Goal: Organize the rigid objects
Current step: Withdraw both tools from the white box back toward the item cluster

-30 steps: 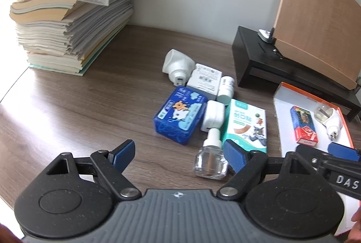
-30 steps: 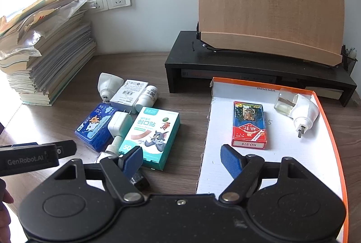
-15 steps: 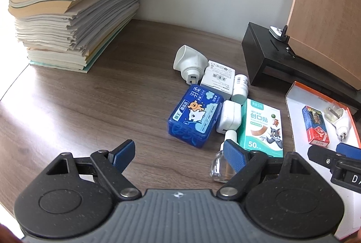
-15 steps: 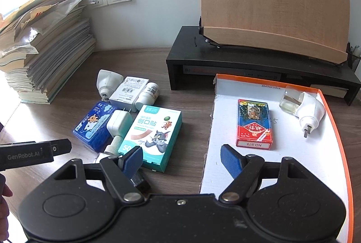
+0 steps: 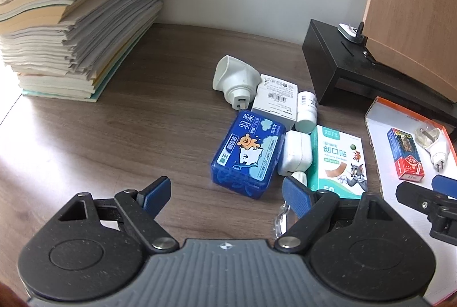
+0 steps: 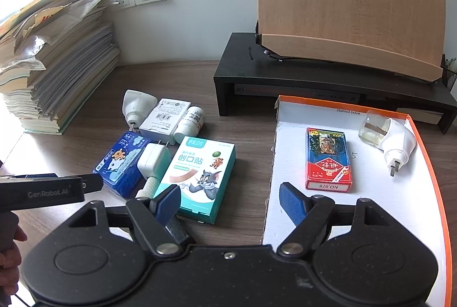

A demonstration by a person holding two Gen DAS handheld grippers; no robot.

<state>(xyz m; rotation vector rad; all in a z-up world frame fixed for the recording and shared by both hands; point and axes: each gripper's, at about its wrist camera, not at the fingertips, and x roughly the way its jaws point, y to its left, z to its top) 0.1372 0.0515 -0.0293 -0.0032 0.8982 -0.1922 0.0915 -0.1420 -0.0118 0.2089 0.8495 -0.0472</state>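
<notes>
1. The loose things lie in a tight cluster on the dark wooden worktop (image 5: pixel 120 124): a blue tissue pack (image 5: pixel 247 155), a white charger (image 5: pixel 295 153) pressed against its side, a teal plaster box (image 5: pixel 338 161), a white flat box (image 5: pixel 275 101), a small white bottle (image 5: pixel 307 111) and a white plug-in cone (image 5: pixel 232 77).
2. A clear glass bottle (image 5: pixel 281 218) with a white neck lies just below the charger, partly hidden behind the left tool.
3. To the right, an orange-edged white tray (image 6: pixel 371 210) holds a red card pack (image 6: pixel 327 160) and a plug-in unit with a clear bottle (image 6: pixel 391 140), well apart from each other.
4. The left gripper (image 5: pixel 225 193) is held low over the worktop, pointing at the cluster, its jaws wide apart with nothing between them; its right finger sits just by the glass bottle's neck.
5. The right gripper (image 6: pixel 230 201) hangs with jaws spread, straddling the tray's left edge, left finger over the plaster box corner.
6. Behind stand a paper stack (image 6: pixel 57 64) and a black riser (image 6: pixel 285 73).
</notes>
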